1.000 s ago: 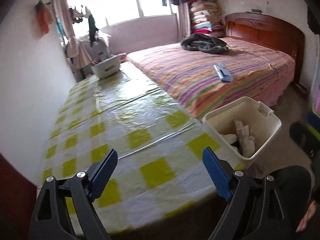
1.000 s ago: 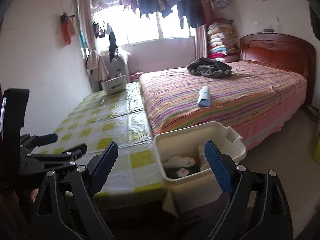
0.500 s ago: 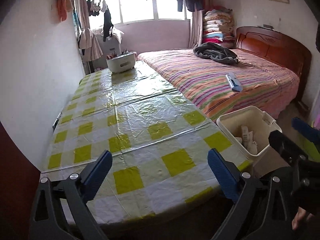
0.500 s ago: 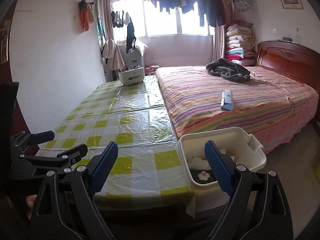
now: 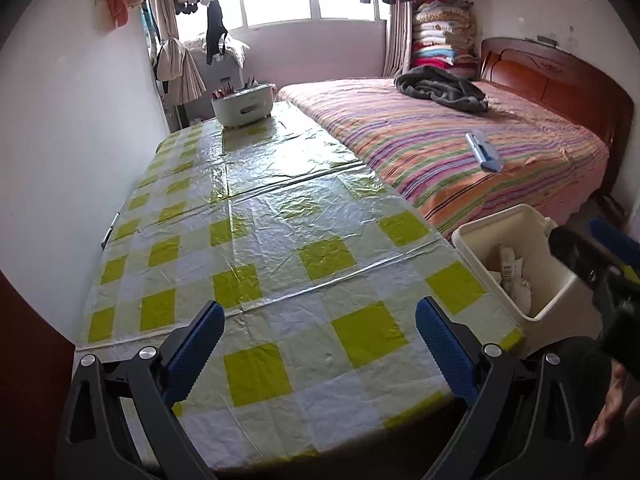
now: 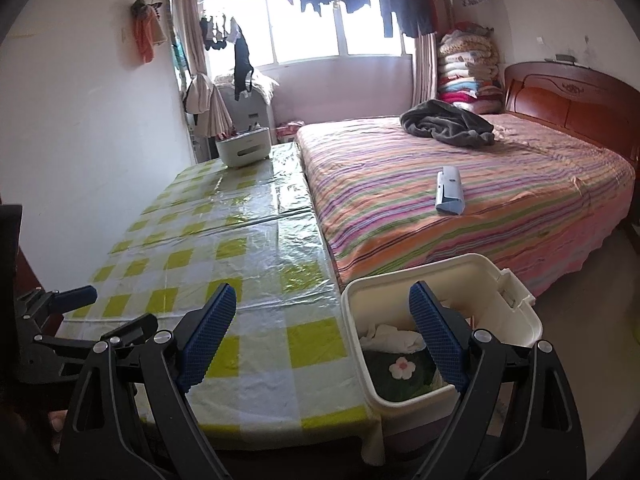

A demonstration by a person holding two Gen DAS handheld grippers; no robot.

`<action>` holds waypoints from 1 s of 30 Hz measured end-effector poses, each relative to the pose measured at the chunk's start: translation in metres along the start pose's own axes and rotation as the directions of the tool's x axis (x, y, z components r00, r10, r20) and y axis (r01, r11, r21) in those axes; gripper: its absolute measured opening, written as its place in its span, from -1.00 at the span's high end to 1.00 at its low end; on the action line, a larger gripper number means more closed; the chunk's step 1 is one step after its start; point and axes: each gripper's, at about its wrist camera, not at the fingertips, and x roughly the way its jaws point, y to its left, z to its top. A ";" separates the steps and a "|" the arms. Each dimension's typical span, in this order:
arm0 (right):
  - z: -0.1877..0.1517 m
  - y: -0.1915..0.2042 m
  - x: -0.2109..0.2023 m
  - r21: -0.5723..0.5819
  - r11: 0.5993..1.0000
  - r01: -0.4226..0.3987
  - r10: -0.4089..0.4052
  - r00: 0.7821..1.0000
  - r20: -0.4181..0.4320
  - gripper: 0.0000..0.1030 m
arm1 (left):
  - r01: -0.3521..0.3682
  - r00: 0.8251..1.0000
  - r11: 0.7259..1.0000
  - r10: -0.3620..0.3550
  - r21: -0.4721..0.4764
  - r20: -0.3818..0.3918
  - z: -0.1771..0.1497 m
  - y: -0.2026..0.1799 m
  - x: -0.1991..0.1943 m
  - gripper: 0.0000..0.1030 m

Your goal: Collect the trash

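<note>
Both tools, left [image 5: 320, 344] and right [image 6: 322, 328], are wide open and hold nothing. The left tool's jaws have just opened. The bin [image 6: 516, 312] already has trash; next, find more.

My right gripper [image 6: 322, 336] covers the near inner wall of the cream bin [image 6: 516, 312] at the table's near right corner, so the crumpled white paper [image 6: 390, 338] and a dark piece with a flower print [image 6: 402, 368] show only in part. In the left wrist view my right gripper's black frame [image 5: 592, 268] blocks the bin's right side, and the printing on the scraps [image 5: 510, 264] inside is too small to read. My hand [image 5: 612, 412] is cut off at the picture's right edge. The contents of the white caddy [image 5: 243, 106] at the table's far edge are too small to tell apart.
</note>
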 end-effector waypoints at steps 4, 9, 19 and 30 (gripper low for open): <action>0.004 -0.004 0.015 0.013 1.000 0.000 0.000 1.000 -0.013 -0.69 | -0.001 1.000 1.000 0.001 0.013 -0.017 0.005 -0.001 0.012 -0.82; 0.010 -0.005 0.028 0.019 1.000 0.005 -0.005 1.000 -0.016 -0.69 | -0.014 0.999 1.000 0.015 0.024 -0.039 0.010 -0.002 0.027 -0.82; 0.013 -0.008 0.050 0.028 1.000 -0.006 0.007 0.999 -0.039 -0.69 | -0.038 0.998 0.998 0.040 0.057 -0.037 0.018 -0.007 0.040 -0.82; 0.006 -0.015 0.052 0.053 0.999 -0.009 0.011 0.999 -0.042 -0.69 | -0.035 0.999 0.995 0.036 0.093 -0.016 0.021 -0.017 0.036 -0.82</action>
